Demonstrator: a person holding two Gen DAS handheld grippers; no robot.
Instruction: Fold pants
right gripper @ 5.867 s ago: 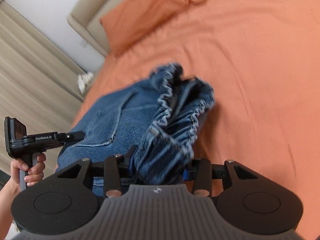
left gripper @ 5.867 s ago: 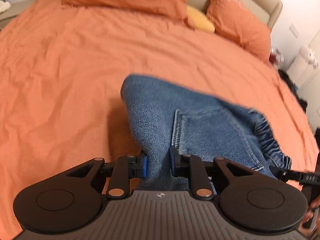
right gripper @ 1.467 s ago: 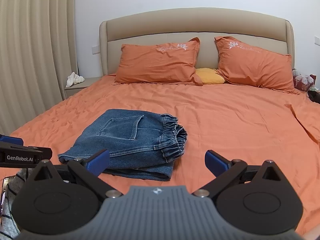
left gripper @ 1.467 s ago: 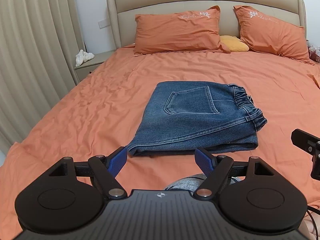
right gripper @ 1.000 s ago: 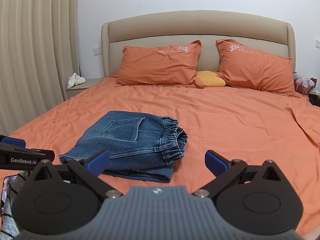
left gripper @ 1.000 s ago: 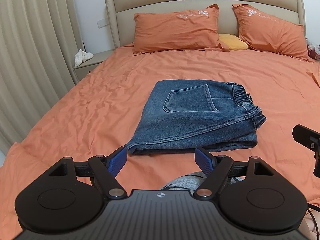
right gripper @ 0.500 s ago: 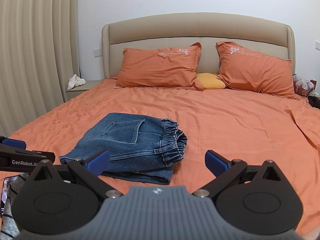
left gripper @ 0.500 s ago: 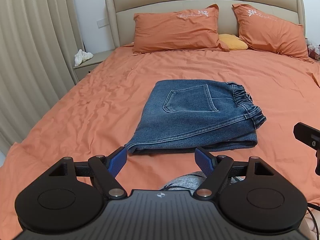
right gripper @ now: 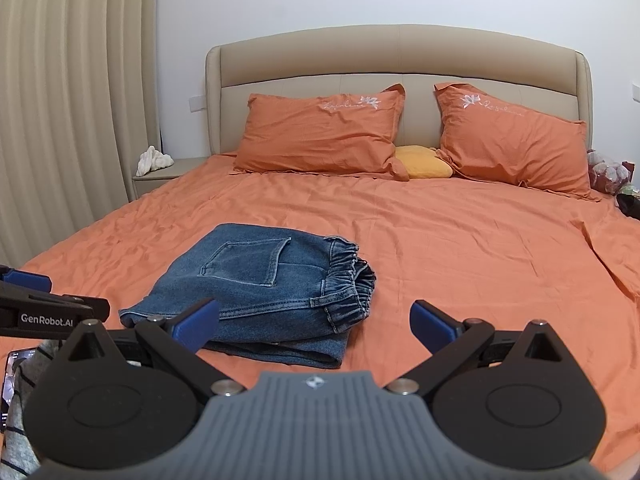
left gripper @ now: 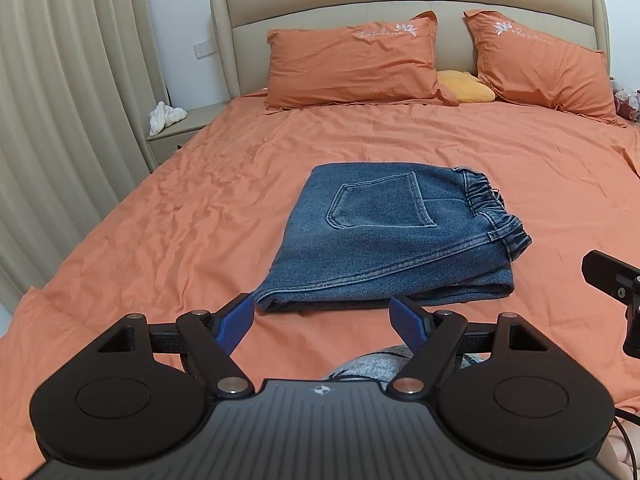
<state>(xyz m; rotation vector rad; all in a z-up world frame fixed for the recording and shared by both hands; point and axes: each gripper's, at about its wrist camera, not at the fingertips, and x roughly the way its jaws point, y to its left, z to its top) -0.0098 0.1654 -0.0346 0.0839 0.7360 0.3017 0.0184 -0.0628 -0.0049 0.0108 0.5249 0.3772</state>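
The pants (left gripper: 394,240) are seen folded into a compact blue denim stack at the centre of the left wrist view, lying flat on the orange sheet of the bed (left gripper: 160,240); in the right wrist view the same stack (right gripper: 260,288) is placed left of centre in the lower half of the frame. A back pocket is shown on the top layer, and the gathered elastic waistband is turned toward the right of the stack. The left tool (left gripper: 326,322) is held at the bottom of its frame with its blue-tipped fingers spread wide and nothing between them, just short of the near edge of the pants and not touching it. The right tool (right gripper: 314,320) is likewise spread wide and empty at the bottom of its frame, its left fingertip overlapping the near edge of the stack in the picture; contact cannot be judged. Two orange pillows (right gripper: 320,132) are propped against the beige headboard (right gripper: 400,56) in the upper part of the frame, with a small yellow cushion (right gripper: 422,167) between them. Beige curtains (left gripper: 60,120) are seen along the left edge, and a white object is set on the nightstand (left gripper: 180,128) beside them.
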